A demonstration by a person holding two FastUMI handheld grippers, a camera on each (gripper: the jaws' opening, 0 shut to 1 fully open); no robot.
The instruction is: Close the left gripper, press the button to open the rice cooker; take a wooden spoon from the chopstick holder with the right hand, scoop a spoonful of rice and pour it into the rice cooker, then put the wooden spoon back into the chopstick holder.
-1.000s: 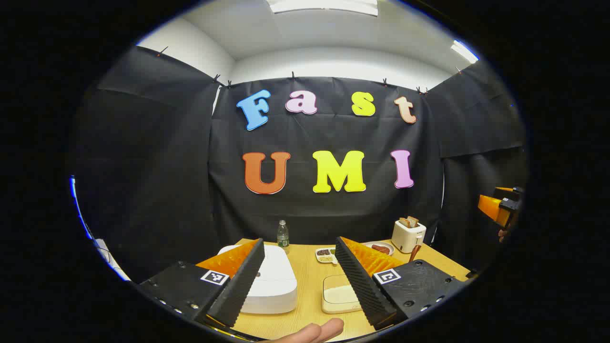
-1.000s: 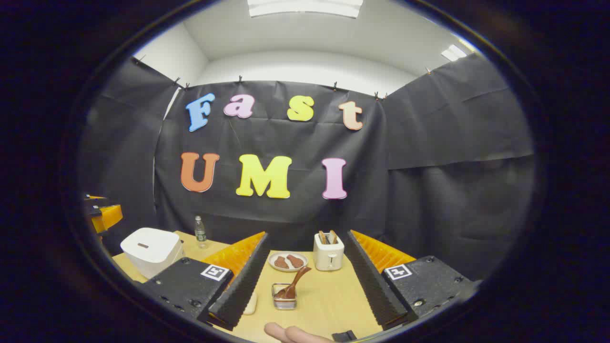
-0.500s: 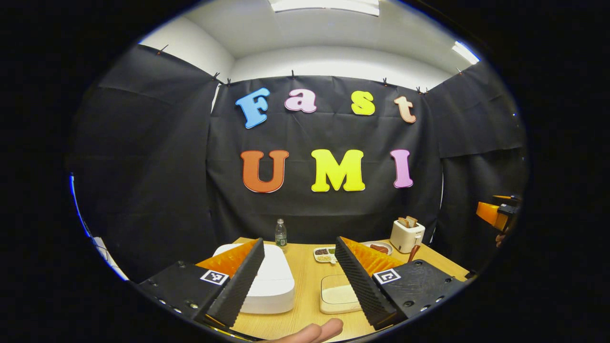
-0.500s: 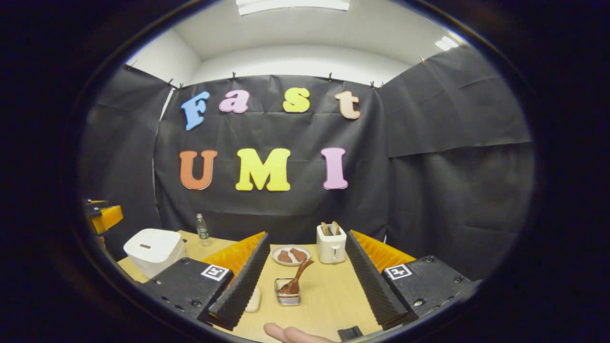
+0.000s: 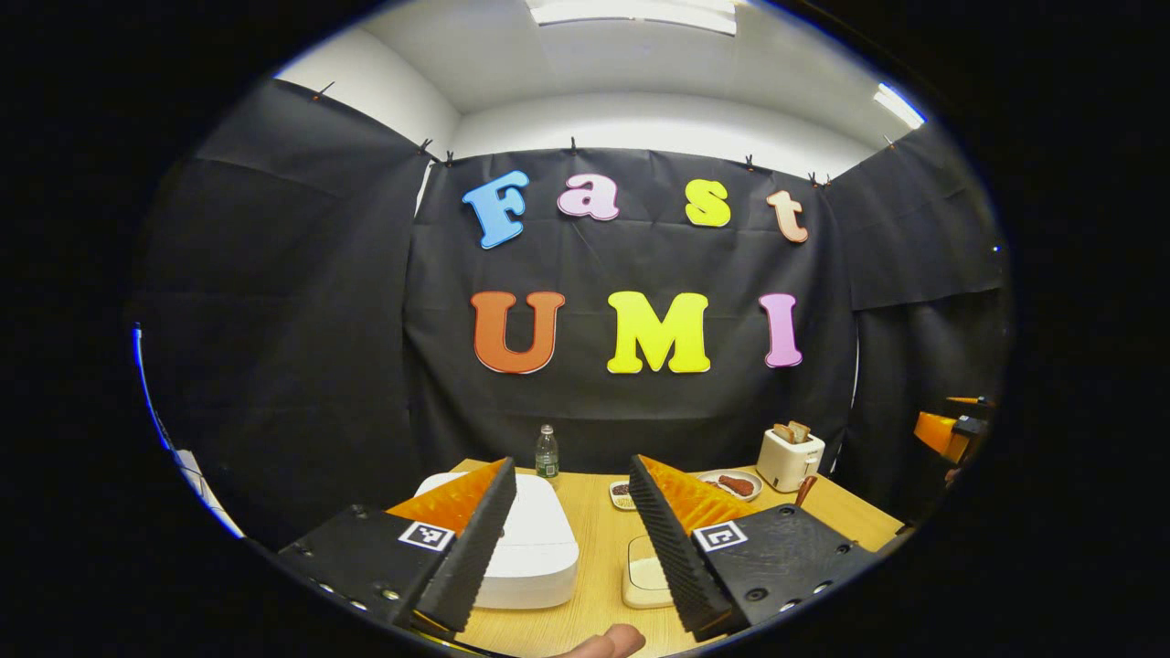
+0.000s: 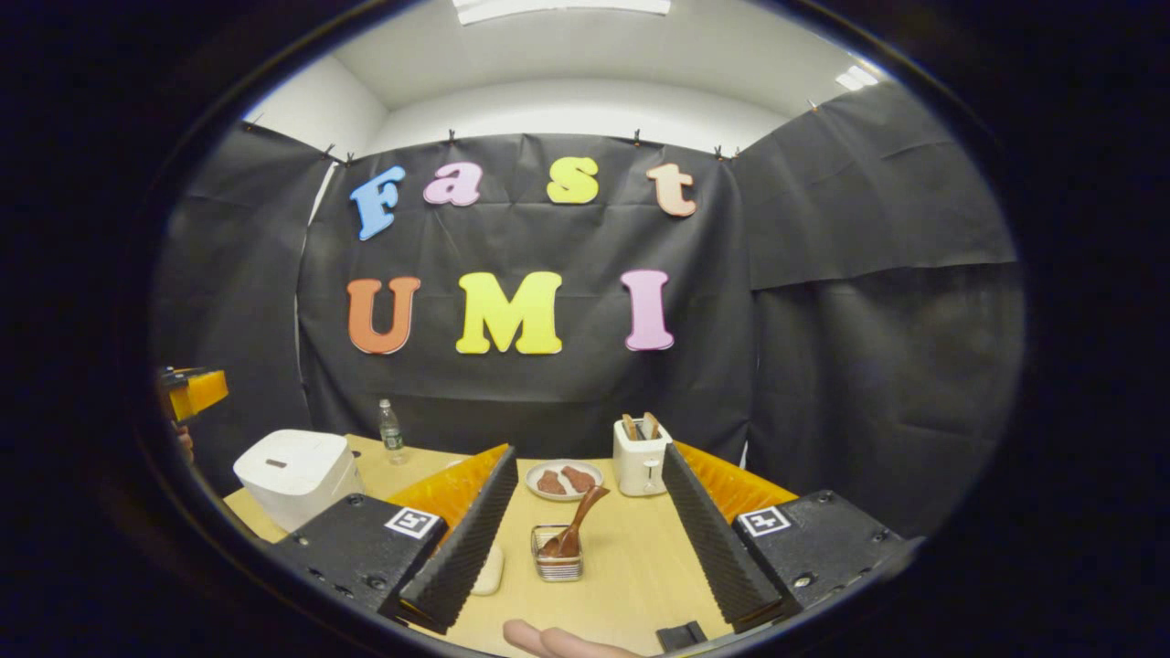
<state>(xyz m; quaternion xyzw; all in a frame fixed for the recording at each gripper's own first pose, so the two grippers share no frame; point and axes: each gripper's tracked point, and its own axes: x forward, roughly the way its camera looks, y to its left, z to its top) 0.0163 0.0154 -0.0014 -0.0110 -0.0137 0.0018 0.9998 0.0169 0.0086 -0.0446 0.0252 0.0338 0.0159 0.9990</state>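
We hold the left gripper (image 5: pixel 567 539) low over the wooden bench (image 5: pixel 594 548), jaws spread; we should press them together, then aim the ridged tips at the button on the smooth white rice cooker (image 5: pixel 535 539). Beyond the right gripper (image 6: pixel 585 539), jaws spread, the wooden spoon (image 6: pixel 576 528) leans in the chopstick holder (image 6: pixel 558 565).

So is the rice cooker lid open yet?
No, the rice cooker sits on the table with its lid flat down.

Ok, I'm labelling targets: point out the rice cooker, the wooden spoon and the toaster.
rice cooker (image 6: pixel 297 464): right gripper view, on its lid.
wooden spoon (image 6: pixel 578 523): right gripper view, on its handle.
toaster (image 6: pixel 641 464): right gripper view, on its front.
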